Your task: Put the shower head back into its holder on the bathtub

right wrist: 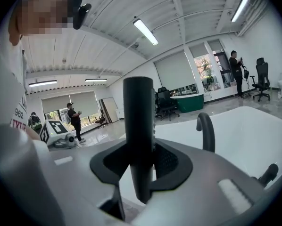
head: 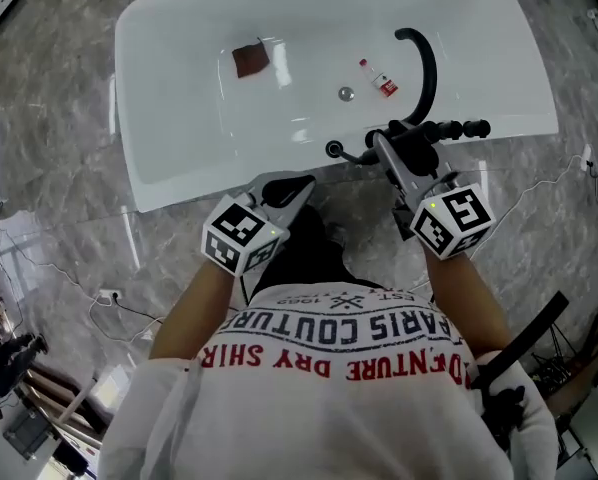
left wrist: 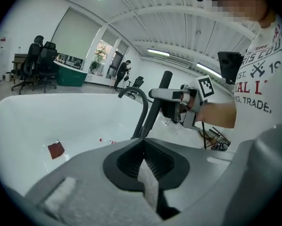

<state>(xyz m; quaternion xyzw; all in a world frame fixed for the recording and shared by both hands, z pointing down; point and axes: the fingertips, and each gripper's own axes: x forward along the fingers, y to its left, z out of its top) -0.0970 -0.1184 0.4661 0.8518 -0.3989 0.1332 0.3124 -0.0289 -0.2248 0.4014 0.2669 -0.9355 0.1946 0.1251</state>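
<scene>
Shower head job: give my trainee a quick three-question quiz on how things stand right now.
1. True or false: the right gripper is empty.
2. On the bathtub floor lies: A a brown patch; B a green bucket; C a yellow duck.
3. Which gripper is shut on nothing?
Key: 1 false, it is shut on the shower head; 2 A; 3 the left gripper.

glossy white oval bathtub (head: 149,88) on grey veined marble floor (head: 59,168); curved black metal faucet spout (head: 426,63) at its right; brown square patch (head: 251,60) and small red-and-white bottle (head: 379,80) inside; black tubular shower head (right wrist: 138,126).
</scene>
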